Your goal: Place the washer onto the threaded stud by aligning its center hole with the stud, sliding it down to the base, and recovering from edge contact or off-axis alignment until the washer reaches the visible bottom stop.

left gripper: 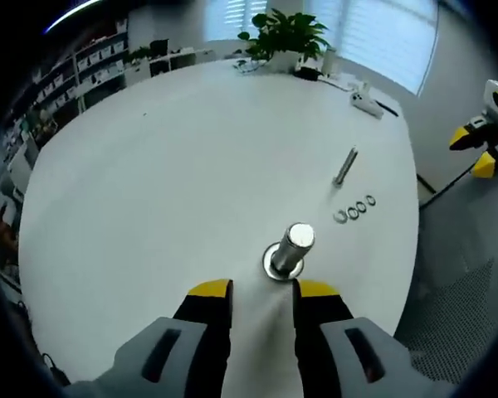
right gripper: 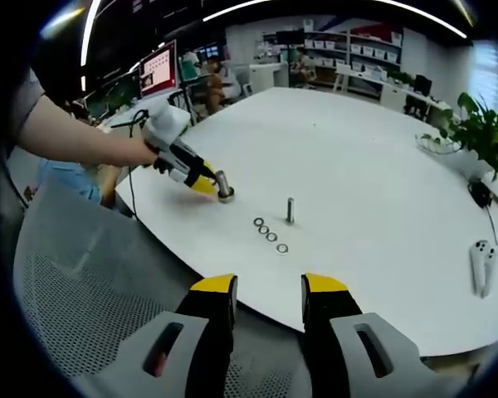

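Note:
A thin threaded stud point(left gripper: 345, 166) point(right gripper: 290, 210) stands upright on the white table point(left gripper: 166, 182) point(right gripper: 357, 149). Several small washers point(left gripper: 354, 208) point(right gripper: 270, 235) lie in a row beside it. A thicker shiny metal cylinder on a round base point(left gripper: 290, 249) point(right gripper: 224, 188) stands nearer the table edge. My left gripper point(left gripper: 263, 290) point(right gripper: 201, 180) is open, its yellow tips just short of that cylinder with nothing between them. My right gripper point(right gripper: 268, 286) point(left gripper: 479, 148) is open and empty, held off the table over the chair, some way from the washers.
A grey mesh chair point(right gripper: 83, 290) point(left gripper: 456, 307) sits below the table's near edge. A potted plant point(left gripper: 284, 35) point(right gripper: 481, 133) and a white controller point(left gripper: 367, 101) point(right gripper: 481, 265) are on the far side. A person's arm point(right gripper: 75, 137) holds the left gripper.

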{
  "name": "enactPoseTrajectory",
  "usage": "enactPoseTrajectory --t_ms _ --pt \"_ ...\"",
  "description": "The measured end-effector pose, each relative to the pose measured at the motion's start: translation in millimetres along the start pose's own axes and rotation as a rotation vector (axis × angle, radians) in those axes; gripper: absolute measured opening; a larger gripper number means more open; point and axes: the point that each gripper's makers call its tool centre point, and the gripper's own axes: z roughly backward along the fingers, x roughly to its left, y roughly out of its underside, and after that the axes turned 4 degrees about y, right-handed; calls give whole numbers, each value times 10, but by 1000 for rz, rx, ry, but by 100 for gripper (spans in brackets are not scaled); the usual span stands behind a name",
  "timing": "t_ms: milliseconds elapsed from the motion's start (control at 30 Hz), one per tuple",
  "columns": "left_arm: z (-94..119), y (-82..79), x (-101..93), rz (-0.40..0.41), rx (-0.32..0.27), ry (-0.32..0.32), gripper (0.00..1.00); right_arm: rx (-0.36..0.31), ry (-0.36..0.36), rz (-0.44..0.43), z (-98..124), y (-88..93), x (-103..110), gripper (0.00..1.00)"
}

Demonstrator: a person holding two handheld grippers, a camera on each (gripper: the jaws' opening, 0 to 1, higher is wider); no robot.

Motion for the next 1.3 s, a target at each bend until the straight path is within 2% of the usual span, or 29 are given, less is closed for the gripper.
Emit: enactPoseTrajectory --t_ms 167,233,333,433,533,700,867,967,1100,1300 --pt "51 68 -39 -12 5 -27 27 -13 2 10 13 -20 8 33" --pt "103 97 -44 2 7 -47 27 10 -13 -16 4 28 29 34" --pt "153 124 -46 6 16 -72 27 17 -18 9 -6 38 47 34" --pt "246 196 -13 3 50 -120 27 -8 -22 -9 21 1 48 34" --pt "341 261 3 45 65 -142 27 -20 -21 -8 24 -20 44 34" --pt "515 262 -16 63 72 -168 27 -17 -28 -1 20 -11 61 34" --pt "654 196 -7 74 66 -198 27 -26 -38 4 20 -34 76 34" --pt "678 199 14 84 73 -217 27 -28 -41 7 22 -45 81 34" --pt "683 184 14 111 86 -209 27 5 -52 30 1 14 116 34" --pt "635 213 17 113 107 -212 27 -18 -49 16 17 -33 99 34"
